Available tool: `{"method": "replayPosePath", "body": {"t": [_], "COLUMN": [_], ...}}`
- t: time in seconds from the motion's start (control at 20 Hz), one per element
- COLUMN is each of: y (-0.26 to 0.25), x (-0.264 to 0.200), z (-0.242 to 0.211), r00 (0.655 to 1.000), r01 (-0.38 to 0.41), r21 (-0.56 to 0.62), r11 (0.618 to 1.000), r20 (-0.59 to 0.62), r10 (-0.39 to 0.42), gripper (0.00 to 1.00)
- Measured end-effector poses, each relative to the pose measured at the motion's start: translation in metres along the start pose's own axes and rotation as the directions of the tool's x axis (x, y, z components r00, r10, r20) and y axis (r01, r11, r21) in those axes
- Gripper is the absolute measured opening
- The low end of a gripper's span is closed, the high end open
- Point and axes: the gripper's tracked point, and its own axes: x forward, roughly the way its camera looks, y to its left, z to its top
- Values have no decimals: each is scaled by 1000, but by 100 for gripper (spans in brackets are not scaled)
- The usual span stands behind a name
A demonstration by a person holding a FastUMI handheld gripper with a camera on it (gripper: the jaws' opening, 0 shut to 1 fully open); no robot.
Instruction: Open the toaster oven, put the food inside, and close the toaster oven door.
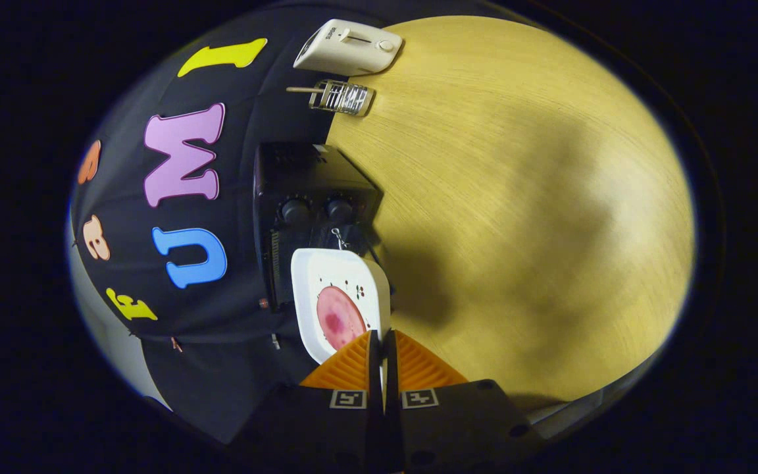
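Observation:
My gripper (382,342) has its orange fingers (353,365) pressed together on the rim of a white square plate (310,276). On the plate lies a round pink slice of food (339,317). The view is rolled sideways, so the wooden table (517,197) runs up the right side. The plate hangs in the air in front of the black toaster oven (310,197), which stands at the table's edge against the booth wall. Two dark knobs (316,209) show on the oven's front. The plate covers the door area, so I cannot tell whether the door stands open.
A white pop-up toaster (349,46) stands farther along the table's back edge. Between it and the oven lies a small wire rack with a wooden handle (339,97). A broad shadow falls across the bare wood beside the oven.

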Motion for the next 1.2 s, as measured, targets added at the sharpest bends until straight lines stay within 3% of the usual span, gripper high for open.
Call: {"method": "replayPosePath", "body": {"t": [0.15,0.5,0.95,1.2], "y": [21,77,108,122], "x": [35,128,215,241], "z": [-16,-39,-14,2], "r00": [999,995,966,940], "r01": [18,-26,-40,-56], "r21": [14,174,376,416], "r11": [1000,984,926,908], "r20": [35,98,253,328], "r10": [-18,9,-61,-93], "gripper": [5,5,5,5]}}
